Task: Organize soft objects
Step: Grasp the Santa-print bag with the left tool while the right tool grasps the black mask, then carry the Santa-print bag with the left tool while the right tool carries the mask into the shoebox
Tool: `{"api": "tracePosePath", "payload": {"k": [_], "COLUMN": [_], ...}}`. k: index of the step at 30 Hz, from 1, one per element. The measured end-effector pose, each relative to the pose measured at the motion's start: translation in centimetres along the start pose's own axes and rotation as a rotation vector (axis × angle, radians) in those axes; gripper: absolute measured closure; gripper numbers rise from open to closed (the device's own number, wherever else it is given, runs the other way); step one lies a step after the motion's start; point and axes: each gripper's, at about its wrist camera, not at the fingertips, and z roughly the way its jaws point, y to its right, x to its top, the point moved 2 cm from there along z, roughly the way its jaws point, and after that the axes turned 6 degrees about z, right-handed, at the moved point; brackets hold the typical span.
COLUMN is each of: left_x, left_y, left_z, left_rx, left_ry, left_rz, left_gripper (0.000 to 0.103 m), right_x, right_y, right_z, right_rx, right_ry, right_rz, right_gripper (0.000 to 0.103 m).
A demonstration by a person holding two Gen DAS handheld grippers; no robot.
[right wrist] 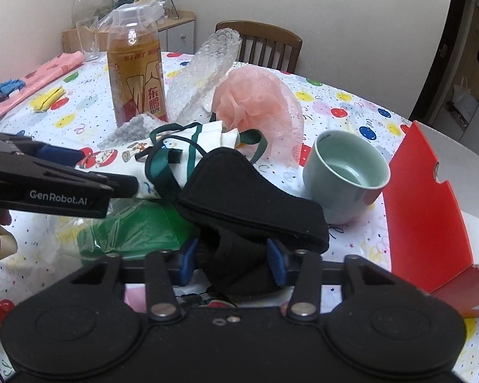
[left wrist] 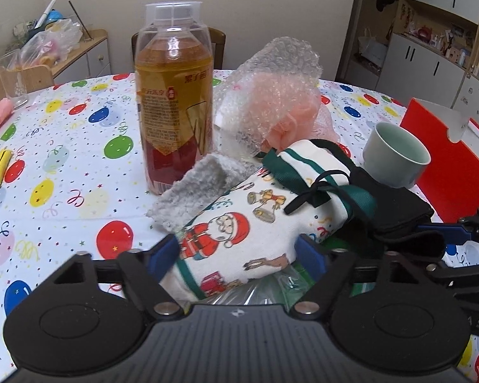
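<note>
Two grips set: left gripper clamps the Santa cloth, right gripper clamps the black pad; we should lift slowly, clear of the cup at 2 o'clock.

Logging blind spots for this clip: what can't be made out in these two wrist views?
- Left wrist view: the green plastic bag is mostly hidden under the Santa cloth bag and the left gripper.
- Right wrist view: the lower part of the black eye mask is covered by the right gripper.
- Both views: the red box is cut off by the right edge, its inside unseen.
</note>
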Motion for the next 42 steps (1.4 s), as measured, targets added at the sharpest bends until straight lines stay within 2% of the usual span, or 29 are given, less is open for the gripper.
{"api": "tracePosePath", "payload": {"k": [2, 3, 4, 7, 10, 14, 18, 19, 21, 22, 23, 25, 28, 31, 34, 39, 42], "left_x": [0.0, 0.0, 0.0, 0.2, 0.2, 0.3, 0.2, 0.2, 0.3, 0.3, 0.4, 0.5, 0.8, 1.2, 1.5, 1.5, 1.4], "left_y": [-0.2, -0.4, -0.5, -0.9, -1.3, -1.9, -1.7, -1.5, -1.1, -0.8, -0.5, 0.0, 1.0, 2.6, 3.9, 4.9, 4.8], "left_z": [-0.1, -0.2, -0.3, -0.4, -0.5, -1.1, -1.9, -2.1, -2.4, -2.5, -2.5, -2.6, -3.1, -2.3, -0.7, 1.1, 2.0], "left_rx": [0.006, 0.013, 0.023, 0.054, 0.072, 0.056, 0.049, 0.035, 0.012, 0.009, 0.003, -0.026, -0.042, -0.054, -0.020, -0.024, -0.020], "left_ry": [-0.001, 0.000, 0.001, -0.002, -0.005, 0.007, 0.020, 0.024, 0.027, 0.029, 0.030, 0.035, 0.084, 0.076, 0.064, 0.047, 0.029], "left_rz": [-0.008, -0.010, -0.012, -0.014, -0.010, -0.030, 0.013, 0.026, 0.052, 0.069, 0.087, 0.113, 0.158, 0.274, 0.378, 0.440, 0.434], "left_gripper": [0.053, 0.058, 0.069, 0.087, 0.089, 0.088, 0.088, 0.085, 0.071, 0.051, 0.024, 0.013, 0.013, 0.013, 0.013, 0.013, 0.014], "right_x": [0.1, 0.2, 0.3, 0.5, 0.7, 0.7, 0.7, 0.6, 0.6, 0.7, 0.7, 0.8, 1.0, 1.3, 1.3, 1.3, 1.1], "right_y": [0.1, 0.1, 0.2, 0.5, 0.9, 1.6, 2.4, 2.4, 2.5, 2.5, 2.6, 2.8, 3.2, 3.6, 3.8, 3.9, 3.7], "right_z": [-0.3, -0.4, -0.5, -1.0, -1.6, -2.2, -2.7, -2.8, -3.1, -3.2, -3.4, -3.8, -4.3, -4.8, -4.8, -4.4, -4.3], "right_rx": [0.003, 0.004, 0.006, 0.006, 0.008, 0.007, 0.015, 0.015, 0.017, 0.020, 0.020, 0.019, 0.020, 0.020, 0.011, 0.008, 0.007], "right_ry": [0.008, 0.013, 0.018, 0.028, 0.040, 0.044, 0.046, 0.047, 0.050, 0.051, 0.054, 0.063, 0.073, 0.083, 0.076, 0.066, 0.058], "right_rz": [0.009, 0.014, 0.019, 0.033, 0.054, 0.083, 0.116, 0.119, 0.127, 0.132, 0.136, 0.146, 0.167, 0.184, 0.185, 0.187, 0.182], "right_gripper": [0.070, 0.075, 0.079, 0.087, 0.089, 0.089, 0.089, 0.089, 0.089, 0.089, 0.089, 0.089, 0.090, 0.090, 0.090, 0.090, 0.091]}}
